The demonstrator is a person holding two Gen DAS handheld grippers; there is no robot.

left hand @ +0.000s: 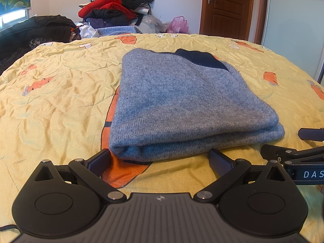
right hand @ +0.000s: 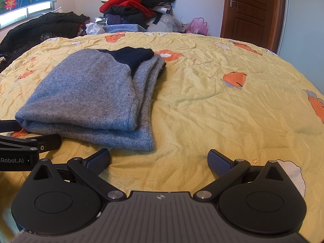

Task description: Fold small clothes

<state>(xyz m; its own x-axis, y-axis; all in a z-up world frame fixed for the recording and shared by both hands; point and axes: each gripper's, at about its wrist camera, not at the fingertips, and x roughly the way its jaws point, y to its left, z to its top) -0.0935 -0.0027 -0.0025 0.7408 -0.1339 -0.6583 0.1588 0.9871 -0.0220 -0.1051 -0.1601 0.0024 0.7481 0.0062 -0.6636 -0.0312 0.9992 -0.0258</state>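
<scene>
Left gripper (left hand: 160, 159): fingers spread wide apart, nothing between them, tips low over the bed just short of the near folded edge of the grey-blue knit sweater with a dark navy patch (left hand: 182, 105). Left fingertip (left hand: 100, 160) sits just beside the sweater's near-left corner; whether it touches, can't tell. Right fingertip sits just beside the near edge, about midway along.

Right gripper (right hand: 159, 160): fingers also wide apart and empty, over bare quilt just past the sweater's near-right corner. Not touching the fabric.

Sweater is folded into a thick rectangle, several layers stacked (layer edges show along its right side in the right wrist view), lying flat on the yellow quilted bedspread with orange carrot print (right hand: 222, 111), roughly mid-bed, navy patch at the far end.

Room to move: open wrinkled quilt on both sides of the sweater and beyond it, esp. wide on the right toward the bed's right edge. Far edge of bed is crowded by a pile of red, black and purple clothes (left hand: 117, 10) and a pink plastic bag (left hand: 179, 25); black garments (left hand: 34, 32) lie at the far-left corner. Brown wooden door (right hand: 251, 8) behind the far-right corner.
</scene>
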